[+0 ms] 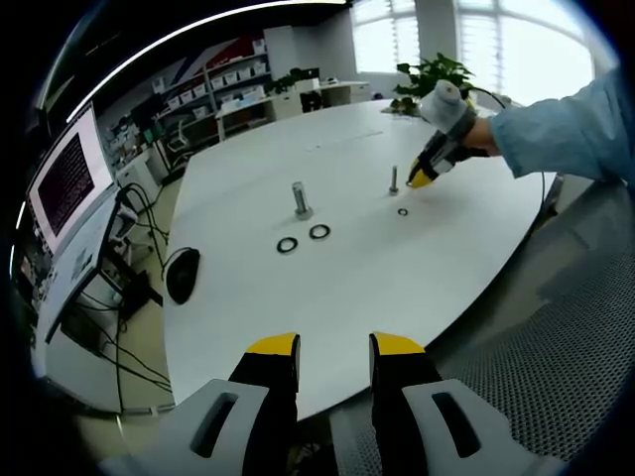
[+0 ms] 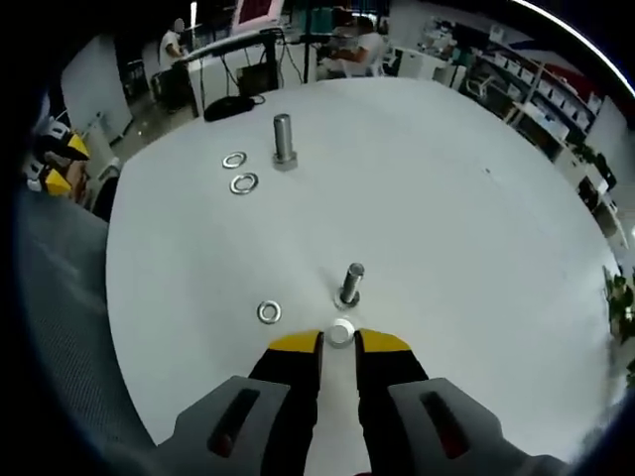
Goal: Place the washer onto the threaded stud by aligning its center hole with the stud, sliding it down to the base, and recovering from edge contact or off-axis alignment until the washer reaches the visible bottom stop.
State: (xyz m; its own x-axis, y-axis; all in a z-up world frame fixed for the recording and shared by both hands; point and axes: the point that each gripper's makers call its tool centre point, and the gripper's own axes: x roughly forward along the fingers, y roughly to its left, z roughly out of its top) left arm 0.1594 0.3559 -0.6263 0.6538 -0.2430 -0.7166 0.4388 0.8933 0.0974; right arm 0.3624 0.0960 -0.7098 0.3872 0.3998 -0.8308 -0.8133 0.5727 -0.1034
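- My right gripper has its jaws pinched nearly closed on a small washer, held at the yellow tips, just short of the small threaded stud.
- To do this step well: I'd lift the washer above the stud top, level it, centre the hole on the axis, then lower; if an edge catches, back off and re-centre rather than push.
- Washer looks pale, shiny, round; hole is probably hidden by the tips, I can't tell its tilt.
- A spare small washer lies flat on the white table, near the stud's left.
- A bigger stud with two larger washers sits well apart.
- My left gripper hangs off the table edge, jaws apart, holding nothing.
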